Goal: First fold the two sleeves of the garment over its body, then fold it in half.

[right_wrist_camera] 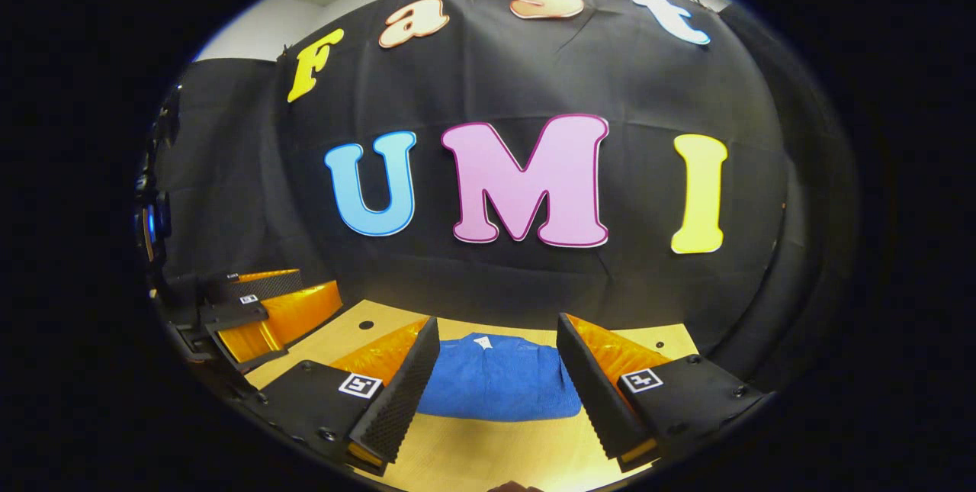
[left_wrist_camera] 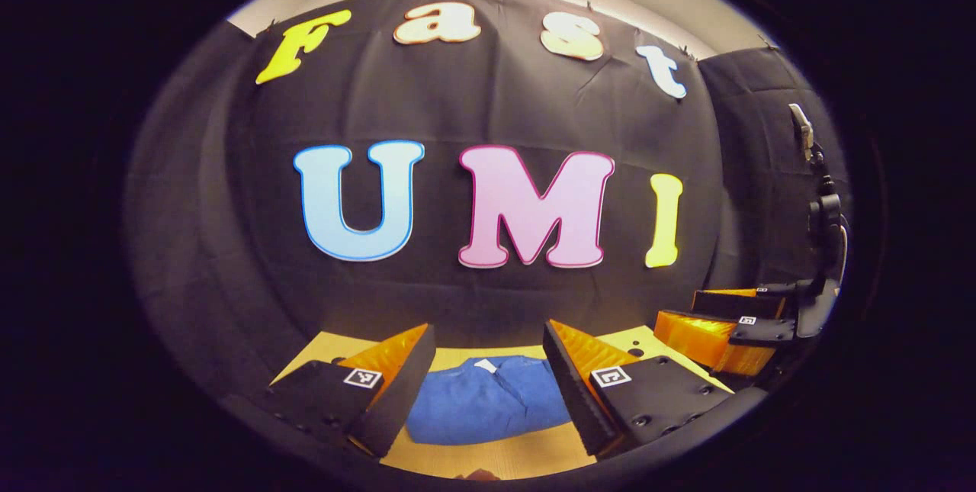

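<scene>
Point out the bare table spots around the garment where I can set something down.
Bare table runs along the near edge, between the garment and the camera. Smaller strips lie beside the garment at the far corners. The middle is taken by the garment; the left tool crowds the left side, both tools open.

Both tongs [left_wrist_camera: 482, 389] [right_wrist_camera: 497, 381]: wedge fingers w/ ribbed inner pads, square coded marker tags, round screws on flat mounts.

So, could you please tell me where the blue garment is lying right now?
The blue garment lies on the wooden table, in front of the black cloth wall; both the left and right gripper views show it ahead between the open fingers.
</scene>
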`<state>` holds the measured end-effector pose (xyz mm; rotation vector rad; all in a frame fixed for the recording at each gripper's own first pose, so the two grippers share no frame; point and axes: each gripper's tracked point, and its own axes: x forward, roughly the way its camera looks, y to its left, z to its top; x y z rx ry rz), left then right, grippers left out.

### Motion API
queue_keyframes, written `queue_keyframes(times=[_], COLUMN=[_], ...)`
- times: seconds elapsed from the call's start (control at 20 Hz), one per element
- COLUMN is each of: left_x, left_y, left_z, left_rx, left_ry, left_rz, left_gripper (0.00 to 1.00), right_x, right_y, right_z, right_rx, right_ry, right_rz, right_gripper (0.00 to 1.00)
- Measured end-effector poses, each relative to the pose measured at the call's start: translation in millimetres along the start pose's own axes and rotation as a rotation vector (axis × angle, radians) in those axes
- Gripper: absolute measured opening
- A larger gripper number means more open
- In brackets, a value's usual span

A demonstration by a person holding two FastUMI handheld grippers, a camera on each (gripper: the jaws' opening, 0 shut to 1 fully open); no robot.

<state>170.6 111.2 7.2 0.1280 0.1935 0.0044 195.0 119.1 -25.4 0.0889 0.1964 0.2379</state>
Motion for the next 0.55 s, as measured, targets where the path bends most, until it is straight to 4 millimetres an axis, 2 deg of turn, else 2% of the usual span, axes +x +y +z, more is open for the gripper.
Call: queue_keyframes(times=[0.1,0.15,0.3,0.45,0.5,0.55], left_x=[-29,-42,-72,-99,-104,-111], left_y=[-9,-13,-15,-9,-10,-7], left_z=[-13,-17,-29,-34,-33,-33], left_rx=[0.002,-0.004,0.02,0.053,0.055,0.056], left_ry=[-0.003,-0.008,-0.009,-0.003,-0.009,-0.012], left_rz=[-0.016,-0.026,-0.028,-0.022,-0.027,-0.021], left_gripper=[0.8,0.82,0.82,0.81,0.82,0.82], right_x=[-32,-46,-87,-109,-113,-116], right_y=[13,17,16,26,33,42], right_z=[5,7,11,4,1,-1], right_rx=[0.006,0.01,-0.028,-0.064,-0.056,-0.047], right_ry=[-0.044,-0.07,-0.148,-0.161,-0.161,-0.158], right_rz=[0.006,0.003,-0.055,-0.092,-0.084,-0.078], right_gripper=[0.98,0.97,0.97,0.96,0.86,0.86])
